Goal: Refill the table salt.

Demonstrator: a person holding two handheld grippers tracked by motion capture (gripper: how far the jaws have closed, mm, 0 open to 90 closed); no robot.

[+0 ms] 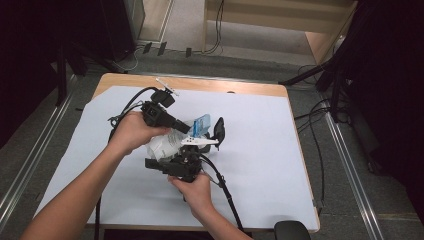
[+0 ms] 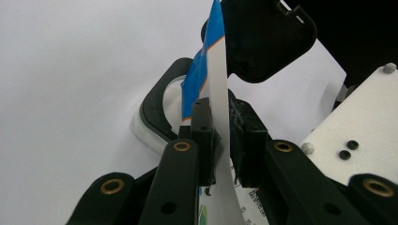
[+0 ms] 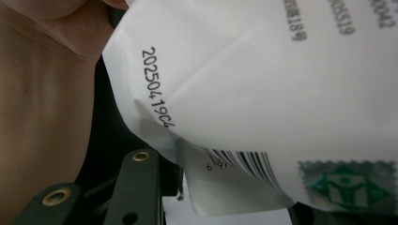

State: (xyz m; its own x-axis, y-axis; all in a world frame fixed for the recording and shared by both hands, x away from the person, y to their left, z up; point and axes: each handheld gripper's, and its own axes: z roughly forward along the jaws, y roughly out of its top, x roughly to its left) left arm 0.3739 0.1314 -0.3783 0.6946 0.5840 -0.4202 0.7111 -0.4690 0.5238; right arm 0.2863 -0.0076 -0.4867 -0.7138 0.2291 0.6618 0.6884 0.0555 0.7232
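Person's got both grippers on one white plastic pouch (image 1: 167, 142), held up just over the pale sheet on the table (image 1: 260, 150), mid-table.

Left gripper (image 1: 192, 129): jaws nearly together, pinching the pouch's flat sealed edge. In the left gripper view the white strip with the blue corner (image 2: 199, 75) runs straight up between the pads (image 2: 202, 136), so that's a firm hold.

Right gripper (image 1: 192, 150): comes in from below, jaws partway apart. The right gripper view shows the pouch's lower corner w/ barcode (image 3: 244, 161) and date print sitting just above and between the jaws, but the pads are hidden, so can't tell if it's actually gripping or just cradling.

Looks like the step is a two-handed hold to tear or pull the pouch open, prob early on – the seal seems intact. Next move needs the right gripper biting down hard on the body, then the two pulling opposite ways w/o the thin edge slipping from the left.
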